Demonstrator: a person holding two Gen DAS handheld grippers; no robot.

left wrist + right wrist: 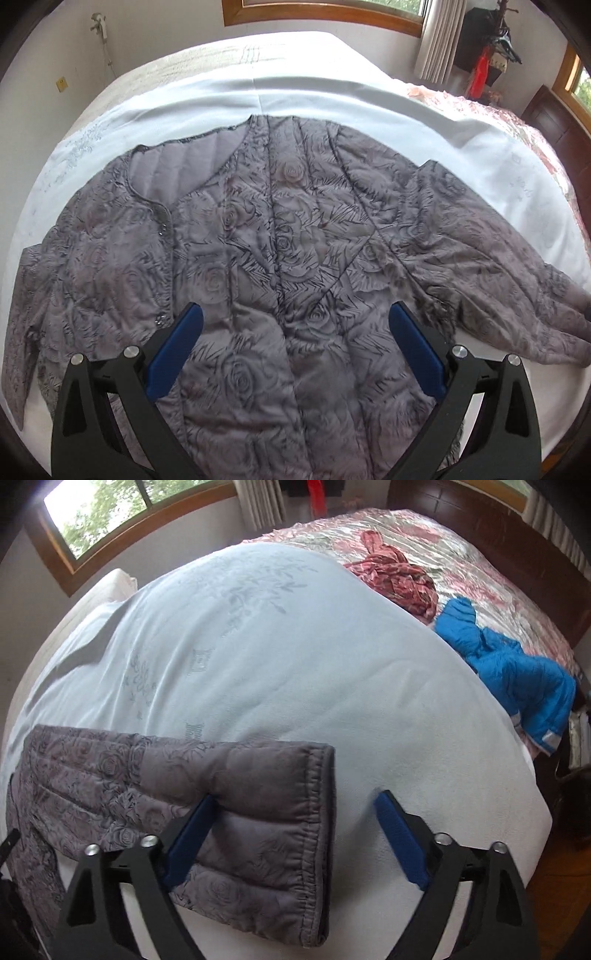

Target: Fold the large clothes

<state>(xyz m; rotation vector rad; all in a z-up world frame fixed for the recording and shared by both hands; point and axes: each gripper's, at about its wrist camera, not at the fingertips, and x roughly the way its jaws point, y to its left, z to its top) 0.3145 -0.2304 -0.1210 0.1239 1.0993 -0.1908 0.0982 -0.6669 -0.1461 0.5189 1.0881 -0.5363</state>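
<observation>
A grey quilted jacket (280,229) with a rose pattern lies spread flat on the pale sheet (332,96), its neckline at the upper left and one sleeve running out to the right. My left gripper (295,310) hovers over the jacket's lower body, blue pads (177,350) wide apart, nothing between them. In the right wrist view the jacket's sleeve cuff (266,812) lies on the sheet (295,664). My right gripper (295,799) is open astride the cuff's end: the left pad (192,834) is against the fabric, the right pad (399,838) stands off it over bare sheet.
A crumpled red garment (395,576) and a bright blue puffy jacket (517,668) lie on the floral bedspread (480,565) at the far right. A dark wooden headboard (517,546) bounds that side. Windows and curtains line the walls beyond the bed.
</observation>
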